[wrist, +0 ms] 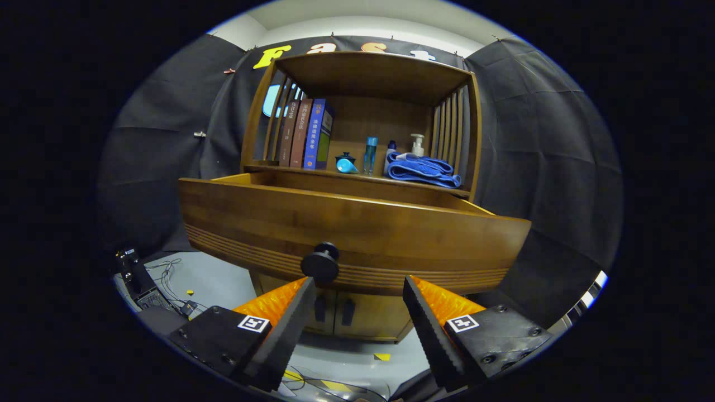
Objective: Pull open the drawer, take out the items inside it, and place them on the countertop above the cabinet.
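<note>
Both fingers of the gripper (pixel 357 285) stand spread apart with nothing between them, released. Just ahead, touching or nearly touching the left finger's tip, is the round dark knob (pixel 320 262) on the front of the drawer (pixel 357 231). That drawer is pulled out toward the camera, its wooden front panel looming over the fingertips, so its inside is hidden from this low angle and I cannot tell what lies in it.

Beyond the drawer, on the countertop (pixel 357 176) of the cabinet, stand books (pixel 304 134) at the left, a small blue pot (pixel 346 163), a slim blue bottle (pixel 370 154), a pump bottle (pixel 417 144) and a folded blue cloth (pixel 423 169) at the right.

Judging by its solid wood, the drawer is stiff and fairly heavy; the knob is the only sensible hold, though smooth and round, so it may slip. Whatever is inside must be reached from above.
</note>
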A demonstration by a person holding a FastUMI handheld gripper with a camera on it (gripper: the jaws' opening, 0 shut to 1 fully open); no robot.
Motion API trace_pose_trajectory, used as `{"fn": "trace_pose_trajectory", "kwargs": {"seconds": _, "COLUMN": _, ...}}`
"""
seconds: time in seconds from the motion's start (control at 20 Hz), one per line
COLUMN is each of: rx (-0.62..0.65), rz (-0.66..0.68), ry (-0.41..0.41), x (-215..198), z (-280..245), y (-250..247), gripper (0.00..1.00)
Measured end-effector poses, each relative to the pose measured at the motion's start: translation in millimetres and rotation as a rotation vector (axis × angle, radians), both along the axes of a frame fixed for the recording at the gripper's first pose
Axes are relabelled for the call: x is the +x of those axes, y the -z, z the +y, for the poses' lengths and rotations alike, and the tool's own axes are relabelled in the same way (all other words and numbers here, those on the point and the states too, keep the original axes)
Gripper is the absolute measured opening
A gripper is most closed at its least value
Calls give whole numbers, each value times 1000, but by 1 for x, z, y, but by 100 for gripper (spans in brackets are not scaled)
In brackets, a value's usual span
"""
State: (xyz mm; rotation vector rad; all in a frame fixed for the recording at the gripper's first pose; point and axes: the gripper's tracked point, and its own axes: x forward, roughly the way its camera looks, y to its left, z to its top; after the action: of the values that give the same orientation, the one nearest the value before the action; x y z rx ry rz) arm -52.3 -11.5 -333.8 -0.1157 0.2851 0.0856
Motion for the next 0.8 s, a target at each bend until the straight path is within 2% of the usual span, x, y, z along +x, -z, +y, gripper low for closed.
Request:
{"fn": "trace_pose_trajectory", "kwargs": {"seconds": 0.15, "rx": 26, "rz": -21, "ry": -26, "x": 14, "z": 24, "y": 0, "gripper": 100}}
{"fn": "trace_pose_trajectory", "kwargs": {"seconds": 0.35, "rx": 34, "rz": -37, "ry": -15, "x": 38, "z": 38, "y": 3, "gripper": 100}}
{"fn": "trace_pose_trajectory", "kwargs": {"seconds": 0.8, "rx": 64, "rz": -42, "ry": 77, "x": 53, "z": 36, "y": 4, "gripper": 99}}
